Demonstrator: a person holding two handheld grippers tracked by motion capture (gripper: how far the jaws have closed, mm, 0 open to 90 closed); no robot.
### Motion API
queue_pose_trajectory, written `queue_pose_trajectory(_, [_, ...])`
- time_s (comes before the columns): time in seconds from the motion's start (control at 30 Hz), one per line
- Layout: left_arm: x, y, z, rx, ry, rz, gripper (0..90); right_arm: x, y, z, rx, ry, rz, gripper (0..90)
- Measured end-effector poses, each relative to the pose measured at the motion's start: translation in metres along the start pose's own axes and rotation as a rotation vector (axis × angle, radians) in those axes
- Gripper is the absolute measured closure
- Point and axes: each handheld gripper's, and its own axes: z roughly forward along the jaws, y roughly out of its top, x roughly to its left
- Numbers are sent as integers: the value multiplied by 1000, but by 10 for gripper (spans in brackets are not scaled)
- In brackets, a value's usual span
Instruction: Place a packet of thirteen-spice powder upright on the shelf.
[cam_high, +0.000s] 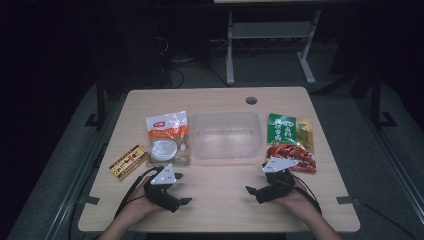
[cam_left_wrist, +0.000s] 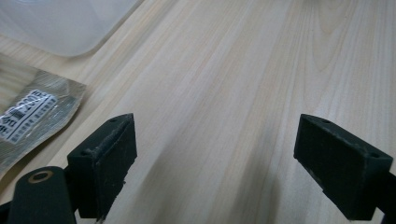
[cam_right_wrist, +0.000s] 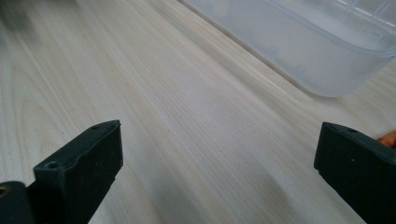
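A: Where are the two tools right now?

B: Both rest low over the near part of the table (cam_high: 220, 200), each held in a hand that comes in from the bottom of the high view. The left tool (cam_high: 186, 201) sits in front of the white and orange pouch (cam_high: 168, 138); the right tool (cam_high: 249, 190) sits just in front of the red and green snack bag (cam_high: 291, 142). Their tips point inward, toward each other.

A: Are they holding anything?

B: No. In the left gripper view the left tool (cam_left_wrist: 215, 163) has its jaws spread wide with bare wood between them. The right gripper view shows the same for the right tool (cam_right_wrist: 219, 172): jaws well apart, nothing pinched.

A: And the things nearest to them?

B: A clear plastic container (cam_high: 227, 135) stands in the middle of the table, between the pouch and the snack bag, and looks empty. Its rounded corner shows at the upper left of the left gripper view (cam_left_wrist: 60, 28) and its near wall at the upper right of the right gripper view (cam_right_wrist: 317, 51). An edge of the silvery pouch (cam_left_wrist: 32, 116) lies flat just left of the left jaws, apart from them.

A: Anything else on the table?

B: A small yellow and red box (cam_high: 128, 162) lies at the left edge, just beside the pouch. A round hole (cam_high: 251, 100) sits near the far edge.
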Motion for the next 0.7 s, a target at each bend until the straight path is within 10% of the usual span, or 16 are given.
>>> queue_pose_trajectory(0.7, [19,-7,-45,-16,80,-72,128,6,1,2,15,59,-38,8])
